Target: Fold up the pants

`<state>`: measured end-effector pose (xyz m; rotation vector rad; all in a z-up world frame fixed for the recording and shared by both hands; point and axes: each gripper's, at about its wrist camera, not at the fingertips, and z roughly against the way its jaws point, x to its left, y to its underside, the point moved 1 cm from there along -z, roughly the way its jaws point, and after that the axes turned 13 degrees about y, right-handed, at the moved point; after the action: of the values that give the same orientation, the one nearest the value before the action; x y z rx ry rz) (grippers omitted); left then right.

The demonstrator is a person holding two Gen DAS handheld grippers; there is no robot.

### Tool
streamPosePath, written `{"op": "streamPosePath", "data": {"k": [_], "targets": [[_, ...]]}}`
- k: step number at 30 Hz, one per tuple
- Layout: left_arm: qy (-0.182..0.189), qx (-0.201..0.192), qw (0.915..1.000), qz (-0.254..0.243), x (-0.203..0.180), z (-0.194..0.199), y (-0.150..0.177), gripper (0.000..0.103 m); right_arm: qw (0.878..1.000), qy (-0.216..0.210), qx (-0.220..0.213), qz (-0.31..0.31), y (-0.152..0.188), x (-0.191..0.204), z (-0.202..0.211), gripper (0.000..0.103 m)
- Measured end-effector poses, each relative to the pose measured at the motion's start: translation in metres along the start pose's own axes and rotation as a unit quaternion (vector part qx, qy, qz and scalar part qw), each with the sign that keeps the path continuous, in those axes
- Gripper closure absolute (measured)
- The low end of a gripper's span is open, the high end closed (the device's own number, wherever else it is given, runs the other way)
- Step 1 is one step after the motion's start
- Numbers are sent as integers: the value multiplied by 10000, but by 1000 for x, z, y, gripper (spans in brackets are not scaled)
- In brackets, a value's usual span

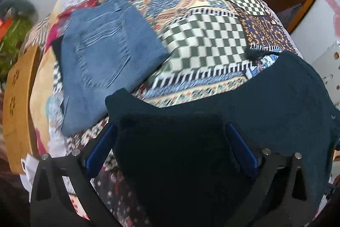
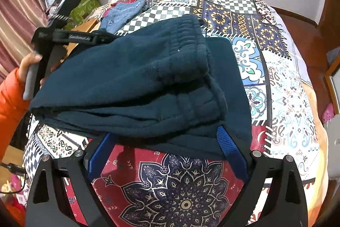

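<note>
Dark teal pants (image 1: 265,103) across left hand-held gripper (image 1: 172,131), folded jeans (image 1: 102,52) beyond

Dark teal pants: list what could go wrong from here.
1. The dark teal pants are a thick folded stack; the layers could slide apart if one side drops.
2. The right gripper seems to reach only the near edge, so that side may sag.
3. Carried toward the folded jeans, the bundle could knock them askew.

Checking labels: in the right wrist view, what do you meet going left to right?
Person's left hand in an orange sleeve → black left gripper → folded dark teal fleece pants → bare patchwork-print bedspread.
</note>
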<state>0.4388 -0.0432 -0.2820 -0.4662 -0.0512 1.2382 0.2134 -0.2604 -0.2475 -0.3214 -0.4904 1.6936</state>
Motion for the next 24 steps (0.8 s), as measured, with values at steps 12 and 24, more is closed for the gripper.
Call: {"op": "streamPosePath", "data": {"k": [12, 24], "targets": [[39, 83, 9983, 570, 18, 67, 105, 0, 9995, 86, -308, 10, 8, 5, 34, 10], [423, -13, 9983, 410, -33, 93, 148, 0, 9968, 32, -754, 253, 11, 25, 67, 10]]}}
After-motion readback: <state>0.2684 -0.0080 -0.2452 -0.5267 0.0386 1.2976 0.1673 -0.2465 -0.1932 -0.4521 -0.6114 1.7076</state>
